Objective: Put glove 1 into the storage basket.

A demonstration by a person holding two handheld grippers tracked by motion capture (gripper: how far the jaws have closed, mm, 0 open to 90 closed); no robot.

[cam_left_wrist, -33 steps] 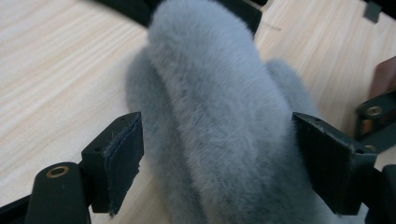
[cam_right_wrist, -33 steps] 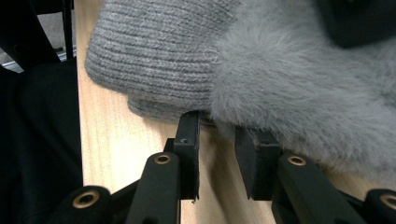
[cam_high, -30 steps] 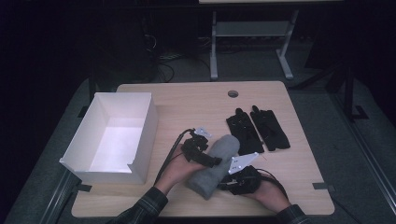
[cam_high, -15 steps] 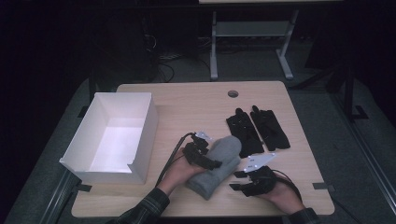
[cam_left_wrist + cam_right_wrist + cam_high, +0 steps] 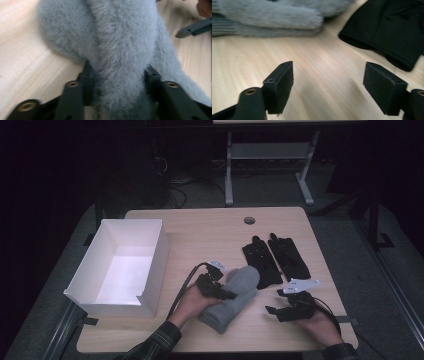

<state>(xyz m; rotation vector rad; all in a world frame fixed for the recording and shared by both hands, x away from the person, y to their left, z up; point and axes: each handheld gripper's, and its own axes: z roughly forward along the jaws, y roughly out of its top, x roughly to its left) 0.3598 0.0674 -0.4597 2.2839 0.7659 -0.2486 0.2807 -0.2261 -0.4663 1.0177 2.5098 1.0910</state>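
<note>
Now your left gripper point(image 5: 117, 82) has just closed on the grey mitten point(image 5: 234, 296); your right gripper point(image 5: 329, 87), jaws just opened and empty, sits just beside it.

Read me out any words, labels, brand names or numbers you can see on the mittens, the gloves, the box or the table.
None: no readable text on anything.
Grey mittens: plain fuzzy fabric, no tag showing.
Black gloves: plain, no visible logo.
White box: blank walls and floor.
Table: bare wood with a round grommet, no marking.
</note>
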